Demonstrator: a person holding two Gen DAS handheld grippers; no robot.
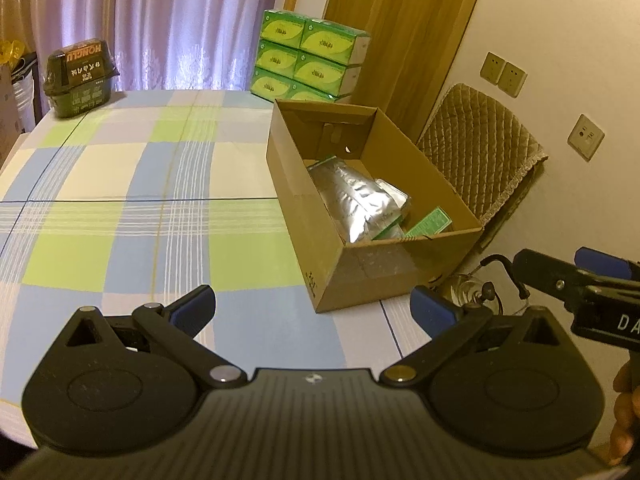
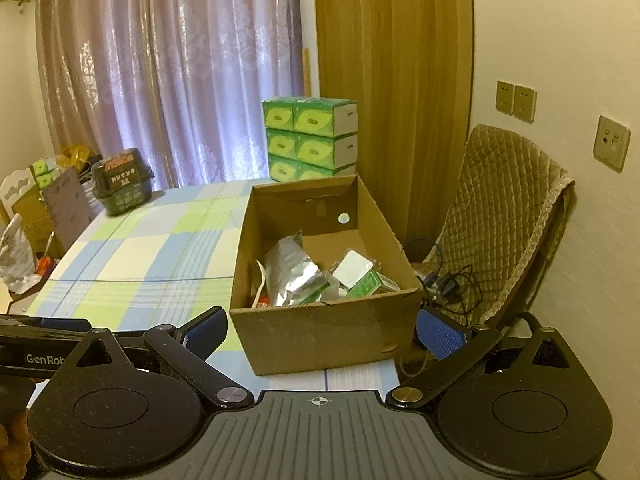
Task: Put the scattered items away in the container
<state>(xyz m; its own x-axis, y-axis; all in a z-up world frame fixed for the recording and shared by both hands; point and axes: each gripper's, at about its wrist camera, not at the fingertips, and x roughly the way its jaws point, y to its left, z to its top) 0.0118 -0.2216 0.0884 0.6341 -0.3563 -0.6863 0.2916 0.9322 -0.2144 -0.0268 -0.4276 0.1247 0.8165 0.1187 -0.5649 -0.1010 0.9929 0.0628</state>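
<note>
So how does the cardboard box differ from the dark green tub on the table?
The cardboard box is brown, rectangular and open on top, with foil pouches inside; the dark green tub is rounded, closed and printed with lettering. The box sits at the table's right edge, the tub at the far left corner. Both rest on the checked tablecloth.

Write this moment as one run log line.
left: open, empty | right: open, empty | box: holds pouch, packets | bowl: on table

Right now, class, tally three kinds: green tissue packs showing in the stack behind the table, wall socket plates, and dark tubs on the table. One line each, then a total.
green tissue packs: 6 showing
wall socket plates: 3
dark tub: 1
Total: 10
</note>
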